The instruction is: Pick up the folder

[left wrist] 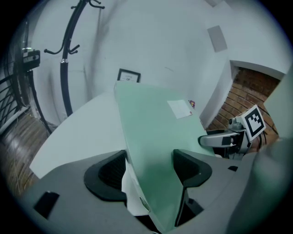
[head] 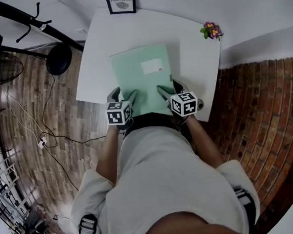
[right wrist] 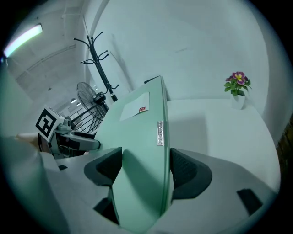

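The pale green folder (head: 141,75), a white label on its cover, lies over the near half of the white desk (head: 195,56), its near end gripped from both sides and raised off the surface; whether its far end touches the desk I cannot tell. The left gripper (left wrist: 149,168) has its jaws set wide and closed on the folder's near left corner, where a white sheet pokes out beside one pad. The right gripper (right wrist: 145,165) clamps the near right corner, both pads pressed against the folder beside the thick edge with a metal tag
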Motion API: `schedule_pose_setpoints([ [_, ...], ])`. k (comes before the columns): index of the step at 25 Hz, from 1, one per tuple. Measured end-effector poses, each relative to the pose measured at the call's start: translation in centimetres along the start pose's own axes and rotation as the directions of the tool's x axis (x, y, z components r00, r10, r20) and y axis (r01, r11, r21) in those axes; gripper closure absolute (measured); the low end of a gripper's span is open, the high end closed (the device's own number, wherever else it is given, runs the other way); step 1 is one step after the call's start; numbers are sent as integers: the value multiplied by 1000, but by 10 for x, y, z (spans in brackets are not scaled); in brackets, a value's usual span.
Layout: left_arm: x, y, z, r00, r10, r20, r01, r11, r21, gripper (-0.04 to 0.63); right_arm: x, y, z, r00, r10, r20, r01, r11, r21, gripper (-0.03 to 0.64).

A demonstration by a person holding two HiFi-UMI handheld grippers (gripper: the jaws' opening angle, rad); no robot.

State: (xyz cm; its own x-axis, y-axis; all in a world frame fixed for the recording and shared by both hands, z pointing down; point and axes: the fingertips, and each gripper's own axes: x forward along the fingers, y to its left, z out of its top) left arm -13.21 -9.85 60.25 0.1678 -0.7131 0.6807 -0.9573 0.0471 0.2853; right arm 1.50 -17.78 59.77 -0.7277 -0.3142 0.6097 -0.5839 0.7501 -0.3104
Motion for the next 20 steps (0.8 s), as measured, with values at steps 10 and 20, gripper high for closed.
schedule_pose_setpoints([
  [10, -49, 45, 9, 987, 141, 80, -134, 987, -91, 256, 31, 54, 37, 991, 133, 6, -131, 983, -126, 291],
  [20, -78, 49, 53, 976, 131, 176, -127, 991, -33, 256, 17, 72, 81, 986, 141, 92, -125, 978, -168, 291],
])
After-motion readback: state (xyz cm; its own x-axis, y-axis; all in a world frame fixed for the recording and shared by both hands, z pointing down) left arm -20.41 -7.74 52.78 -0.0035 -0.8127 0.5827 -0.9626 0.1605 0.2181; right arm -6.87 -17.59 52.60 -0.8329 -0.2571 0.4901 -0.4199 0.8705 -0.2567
